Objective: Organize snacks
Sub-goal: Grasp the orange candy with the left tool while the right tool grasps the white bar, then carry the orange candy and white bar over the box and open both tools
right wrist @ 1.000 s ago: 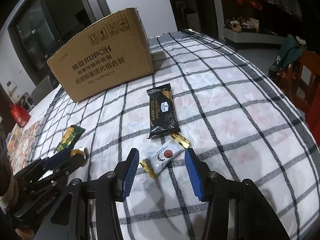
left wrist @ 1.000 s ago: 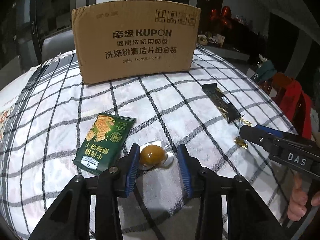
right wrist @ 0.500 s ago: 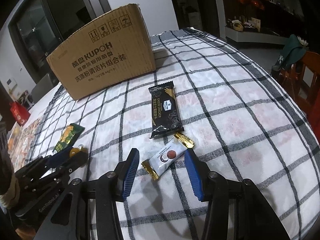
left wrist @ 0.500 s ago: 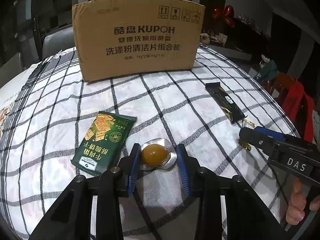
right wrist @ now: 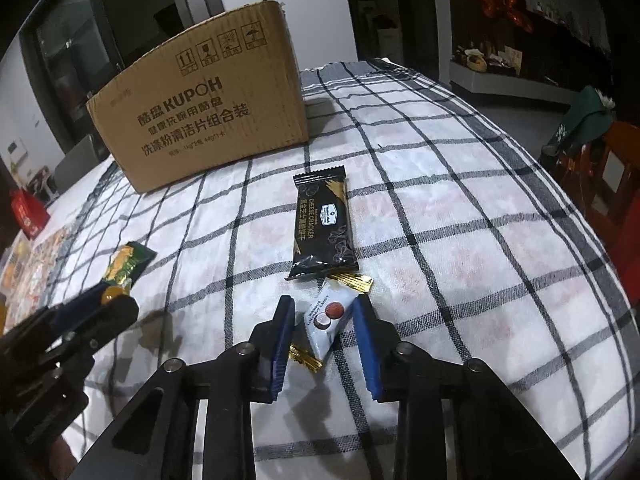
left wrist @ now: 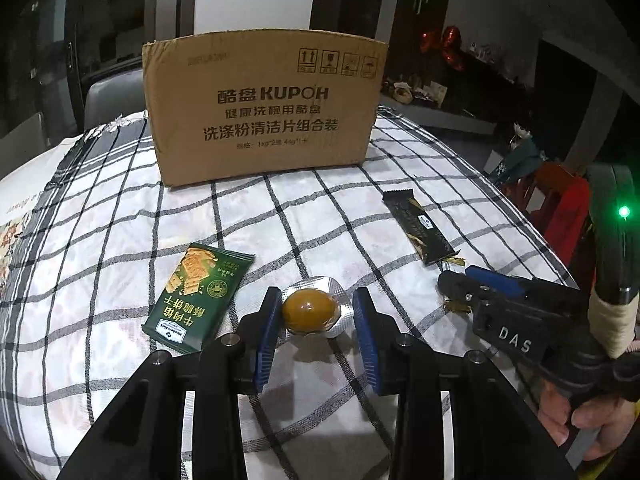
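Right wrist view: the right gripper [right wrist: 325,322] has its jaws closing on the coconut candy [right wrist: 328,322], whose long axis runs slantwise between them, gold twist ends poking out. Just beyond lies a black "CHEESE CRACKER" packet [right wrist: 324,226]. Over on the left, the left gripper [left wrist: 316,314] is narrowed around a foil-cupped amber jelly [left wrist: 310,310], seemingly gripping it. On the desk [right wrist: 460,240] behind stands a "KUPOH" cardboard box [left wrist: 260,108].

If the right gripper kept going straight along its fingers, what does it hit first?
The white coconut candy already between the closing right gripper pads; beyond it probably the checked tablecloth, then the black cracker pack. Depth is unclear.
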`<state>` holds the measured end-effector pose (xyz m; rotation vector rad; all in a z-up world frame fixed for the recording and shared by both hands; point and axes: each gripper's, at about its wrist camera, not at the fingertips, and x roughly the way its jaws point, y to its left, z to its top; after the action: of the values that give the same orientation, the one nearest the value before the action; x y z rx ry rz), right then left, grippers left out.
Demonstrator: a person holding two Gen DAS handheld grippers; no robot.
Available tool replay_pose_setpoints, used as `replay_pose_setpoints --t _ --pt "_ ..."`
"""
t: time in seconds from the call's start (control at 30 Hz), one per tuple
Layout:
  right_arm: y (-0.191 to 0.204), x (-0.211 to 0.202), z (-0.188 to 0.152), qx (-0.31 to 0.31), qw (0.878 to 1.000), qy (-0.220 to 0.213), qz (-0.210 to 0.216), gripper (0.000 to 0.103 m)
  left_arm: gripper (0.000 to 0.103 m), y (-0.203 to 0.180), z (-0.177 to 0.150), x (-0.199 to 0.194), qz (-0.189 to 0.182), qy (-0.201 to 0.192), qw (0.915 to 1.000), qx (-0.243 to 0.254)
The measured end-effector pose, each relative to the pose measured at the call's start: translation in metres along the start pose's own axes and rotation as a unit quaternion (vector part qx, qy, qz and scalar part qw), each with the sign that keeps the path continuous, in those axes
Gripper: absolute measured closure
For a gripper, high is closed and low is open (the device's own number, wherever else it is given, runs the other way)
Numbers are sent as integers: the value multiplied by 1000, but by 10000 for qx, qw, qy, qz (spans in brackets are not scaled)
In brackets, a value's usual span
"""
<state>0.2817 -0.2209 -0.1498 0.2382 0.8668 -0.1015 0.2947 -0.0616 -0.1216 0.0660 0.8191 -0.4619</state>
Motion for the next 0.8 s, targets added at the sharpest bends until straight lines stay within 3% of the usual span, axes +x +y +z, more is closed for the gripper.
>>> replay_pose_setpoints --t 0.23,0.8 --pt "1 0 0 -210 9998 8 -58 82 67 -9 0 -5 27 -4 10000 31" --pt "-10 -48 -12 -20 9996 -6 296 83 67 -28 -1 -35 -8 -93 10000 1"
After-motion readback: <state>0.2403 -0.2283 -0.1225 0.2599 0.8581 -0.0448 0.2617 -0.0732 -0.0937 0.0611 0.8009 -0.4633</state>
